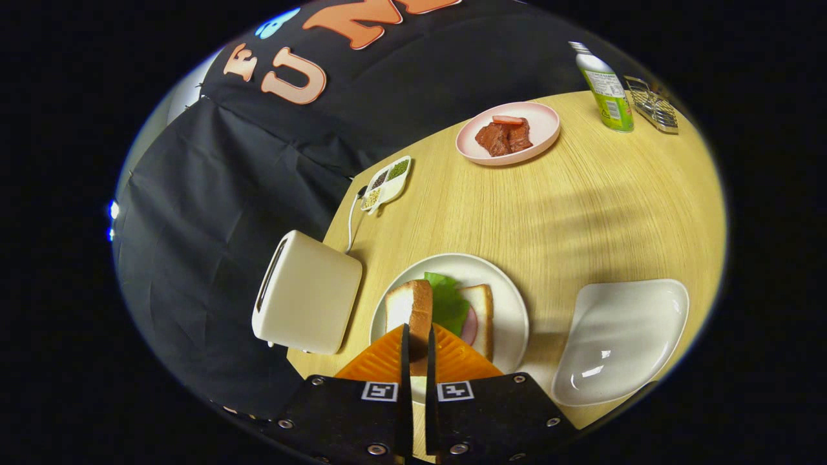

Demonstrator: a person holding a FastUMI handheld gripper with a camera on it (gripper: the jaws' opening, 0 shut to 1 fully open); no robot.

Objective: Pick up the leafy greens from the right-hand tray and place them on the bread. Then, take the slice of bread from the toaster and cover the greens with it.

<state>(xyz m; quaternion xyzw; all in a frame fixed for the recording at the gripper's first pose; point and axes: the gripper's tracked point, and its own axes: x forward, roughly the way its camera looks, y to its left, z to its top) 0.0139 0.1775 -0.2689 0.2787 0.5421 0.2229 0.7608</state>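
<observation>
My gripper [418, 330] is shut on a slice of bread [411, 309], which stands on edge between the fingers and hangs over the round white plate [510, 303]. On that plate lies another slice of bread [481, 316] with a pink slice of ham [470, 328] and the leafy greens [449, 303] on top. The held slice hides part of the greens. The cream toaster [307, 294] stands just left of the plate, its slot facing away to the left. To the right of the plate sits the white right-hand tray [620, 342], with nothing in it.
Beyond the plate, a pink plate [536, 139] holds pieces of brown meat. A small divided dish of seasonings [386, 183] lies near the table's left edge by the toaster's cord. A green bottle [607, 90] and a wire rack [656, 106] stand at the far side.
</observation>
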